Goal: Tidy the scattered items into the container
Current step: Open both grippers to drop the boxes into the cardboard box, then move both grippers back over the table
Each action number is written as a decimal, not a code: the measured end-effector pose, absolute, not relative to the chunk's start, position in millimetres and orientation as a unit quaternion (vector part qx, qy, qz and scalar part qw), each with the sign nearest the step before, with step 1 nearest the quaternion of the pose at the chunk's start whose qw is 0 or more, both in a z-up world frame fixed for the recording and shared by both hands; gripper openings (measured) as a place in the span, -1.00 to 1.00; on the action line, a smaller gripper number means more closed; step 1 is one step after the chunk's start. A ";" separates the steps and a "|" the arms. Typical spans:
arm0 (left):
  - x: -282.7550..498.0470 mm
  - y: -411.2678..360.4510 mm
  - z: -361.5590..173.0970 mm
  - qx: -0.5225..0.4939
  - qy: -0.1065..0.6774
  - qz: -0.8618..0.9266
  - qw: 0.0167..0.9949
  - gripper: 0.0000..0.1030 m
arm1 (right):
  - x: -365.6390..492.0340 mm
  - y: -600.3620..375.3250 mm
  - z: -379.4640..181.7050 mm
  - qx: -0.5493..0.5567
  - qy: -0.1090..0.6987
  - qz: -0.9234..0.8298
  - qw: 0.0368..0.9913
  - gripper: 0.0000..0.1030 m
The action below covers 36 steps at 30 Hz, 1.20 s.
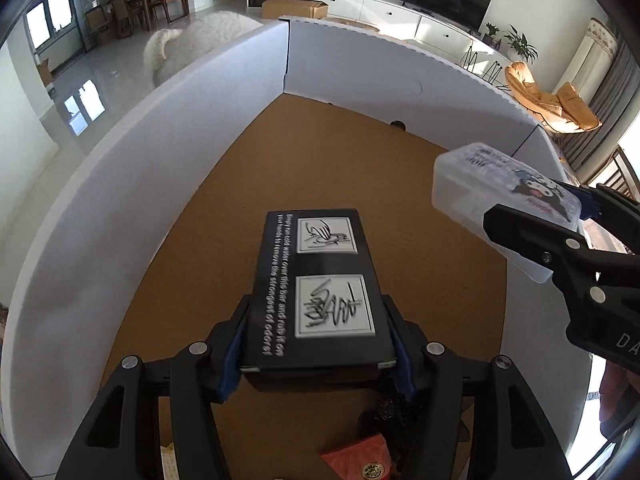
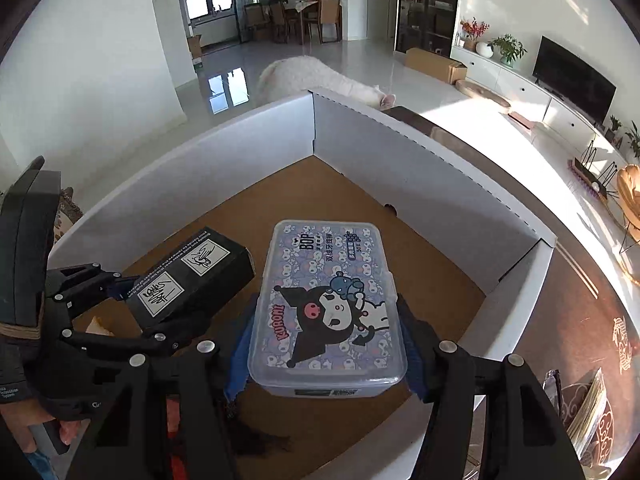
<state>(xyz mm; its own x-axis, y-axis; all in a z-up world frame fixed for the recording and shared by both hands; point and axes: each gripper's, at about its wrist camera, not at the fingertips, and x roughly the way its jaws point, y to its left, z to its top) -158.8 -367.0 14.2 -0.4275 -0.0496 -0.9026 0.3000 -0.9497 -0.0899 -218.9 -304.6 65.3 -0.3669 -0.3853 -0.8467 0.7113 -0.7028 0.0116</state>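
Printed in white on black box (image 1: 320,292): "Simply run cold water over this bar and rub it on your hands to remove the strongest of odors!" On clear plastic case (image 2: 326,308) lid: "BOP", "KUROMI", Chinese characters.

You've got matt brown cardboard on the container (image 1: 332,152) floor, its walls smooth white card. The black box (image 1: 320,288) looks like matt printed paperboard. The lidded case (image 2: 326,304) is glossy translucent plastic. Black plastic tongs (image 1: 320,354), metal rivets, blue rubbery pads (image 1: 232,364).
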 end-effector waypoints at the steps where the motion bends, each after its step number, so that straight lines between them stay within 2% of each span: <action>1: -157.8 -365.6 12.9 0.529 0.114 -0.834 0.107 0.19 | -221.1 -305.9 62.0 0.455 0.187 -0.803 0.336 0.33; 5: -153.1 -360.0 20.4 0.524 0.097 -0.837 0.129 0.22 | -216.5 -291.6 69.3 0.439 0.172 -0.816 0.334 0.34; 9: -129.9 -347.5 56.7 0.473 0.084 -0.866 0.137 0.22 | -194.2 -241.4 98.3 0.392 0.090 -0.848 0.344 0.34; 12: -110.1 -317.0 90.5 0.434 0.063 -0.891 0.119 0.22 | -167.7 -190.3 113.0 0.365 0.046 -0.866 0.339 0.40; 15: -86.3 -274.6 120.4 0.399 0.044 -0.912 0.079 0.25 | -137.6 -129.7 107.5 0.360 0.039 -0.878 0.314 0.41; 17: -67.7 -238.6 136.2 0.377 0.028 -0.925 0.043 0.37 | -115.2 -84.2 95.8 0.356 0.050 -0.888 0.287 0.41; 19: -50.0 -197.6 145.9 0.354 0.012 -0.935 0.004 0.72 | -91.2 -34.9 80.3 0.360 0.062 -0.896 0.250 0.41; 20: -38.6 -175.7 146.9 0.346 0.005 -0.938 -0.016 0.81 | -79.9 -8.6 71.3 0.368 0.064 -0.899 0.230 0.41; 21: -30.9 -154.4 143.0 0.344 -0.001 -0.938 -0.038 0.91 | -70.1 16.2 61.5 0.379 0.064 -0.900 0.207 0.41; 27: -25.2 -39.7 58.4 0.404 -0.045 -0.905 -0.127 0.92 | -27.2 141.9 7.6 0.446 0.023 -0.892 0.077 0.41; 31: -25.6 4.0 15.2 0.415 -0.080 -0.896 -0.137 0.92 | -13.6 171.8 -6.4 0.448 0.004 -0.893 0.051 0.41; 36: -35.5 13.8 -6.0 0.419 -0.068 -0.895 -0.139 0.92 | -6.1 165.5 -9.6 0.440 0.030 -0.896 0.051 0.46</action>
